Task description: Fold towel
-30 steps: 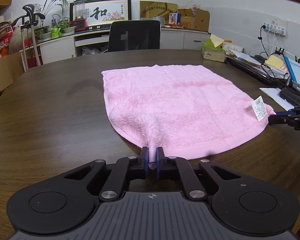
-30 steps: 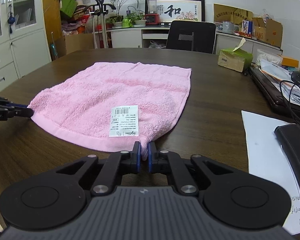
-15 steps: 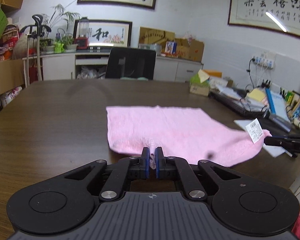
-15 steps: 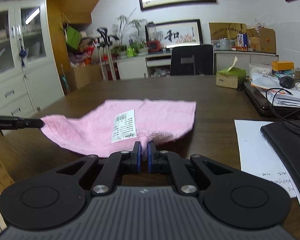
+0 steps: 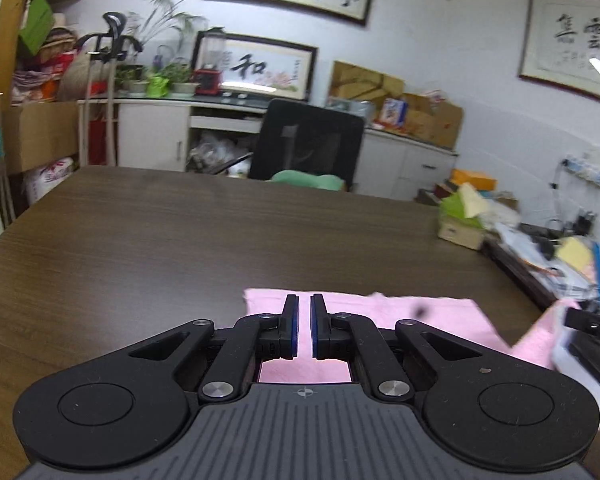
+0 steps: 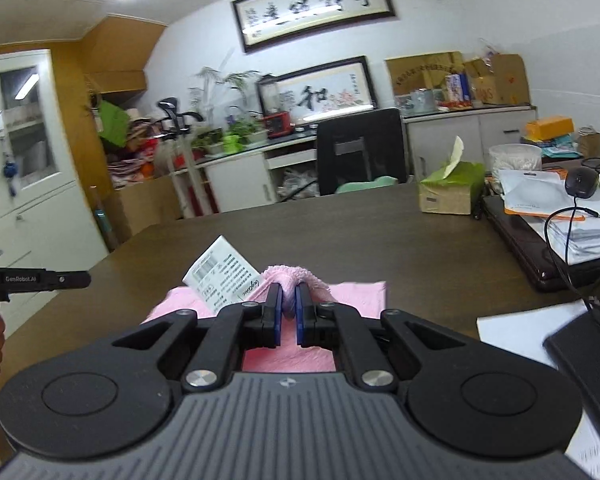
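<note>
The pink towel (image 5: 384, 316) lies on the dark wooden table (image 5: 220, 240) with its near part lifted and carried over the far part. My left gripper (image 5: 304, 304) is above it, jaws a narrow gap apart, with towel seen through the gap; whether it still pinches cloth cannot be told. My right gripper (image 6: 287, 294) is shut on a bunched corner of the towel (image 6: 288, 276), and the white label (image 6: 220, 276) sticks up beside it. The left gripper also shows at the left edge of the right wrist view (image 6: 36, 280).
A black office chair (image 5: 308, 144) stands at the table's far side. A green tissue box (image 6: 450, 188), a laptop, papers, cables and a mouse (image 6: 580, 182) crowd the table's right side. White paper (image 6: 516, 332) lies near right.
Both grippers rose and moved forward, carrying the near towel edge over the far half. The left jaws now stand slightly apart.
</note>
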Demonstrator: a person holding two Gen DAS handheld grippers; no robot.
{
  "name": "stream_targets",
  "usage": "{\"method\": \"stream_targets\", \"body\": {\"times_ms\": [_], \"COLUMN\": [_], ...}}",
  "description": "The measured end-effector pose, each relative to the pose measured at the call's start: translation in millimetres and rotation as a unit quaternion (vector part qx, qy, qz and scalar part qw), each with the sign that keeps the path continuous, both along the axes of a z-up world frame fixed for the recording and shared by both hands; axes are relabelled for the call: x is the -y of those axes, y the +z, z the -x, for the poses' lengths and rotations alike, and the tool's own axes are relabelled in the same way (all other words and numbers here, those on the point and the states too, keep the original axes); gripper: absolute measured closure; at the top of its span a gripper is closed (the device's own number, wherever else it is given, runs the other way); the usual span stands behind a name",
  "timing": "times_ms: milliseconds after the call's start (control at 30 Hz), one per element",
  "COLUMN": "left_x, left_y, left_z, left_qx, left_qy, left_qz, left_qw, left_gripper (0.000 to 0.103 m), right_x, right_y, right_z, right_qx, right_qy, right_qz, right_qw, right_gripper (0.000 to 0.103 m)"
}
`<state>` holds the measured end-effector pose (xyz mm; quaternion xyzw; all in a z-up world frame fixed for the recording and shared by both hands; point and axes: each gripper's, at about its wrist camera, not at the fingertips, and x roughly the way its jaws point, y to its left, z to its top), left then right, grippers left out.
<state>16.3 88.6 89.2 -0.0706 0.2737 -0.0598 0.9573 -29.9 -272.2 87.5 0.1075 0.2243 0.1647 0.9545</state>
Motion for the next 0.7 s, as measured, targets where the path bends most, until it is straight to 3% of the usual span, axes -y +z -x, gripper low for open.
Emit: {"method": "stream_targets", "body": {"times_ms": [200, 467, 567, 700], "left_x": [-1, -9, -9, -3], "left_y": [-28, -56, -57, -50], "left_z": [-9, 2, 9, 26], "left_qx": [-0.067, -0.136, -0.138, -0.146], "left_qy": [-0.106, -0.147, -0.155, -0.175], "left_qz": [0.038, 0.047, 0.039, 0.031], "left_qw": [0.9914, 0.9786, 0.9774, 0.9733], "left_gripper": [0.095, 0.094, 0.091, 0.076], "right_x": [-10, -12, -16, -18], "right_y": [-14, -23, -21, -27], "right_z": [-25, 1, 15, 14], "right_qx": [-0.018, -0.006, -0.006, -0.01], "right_qy": [0.014, 0.014, 0.012, 0.011], "right_qz": [0.008, 0.02, 0.027, 0.032], "right_qw": [1.0, 1.0, 1.0, 0.999], "right_gripper": [0.096, 0.096, 0.096, 0.096]}}
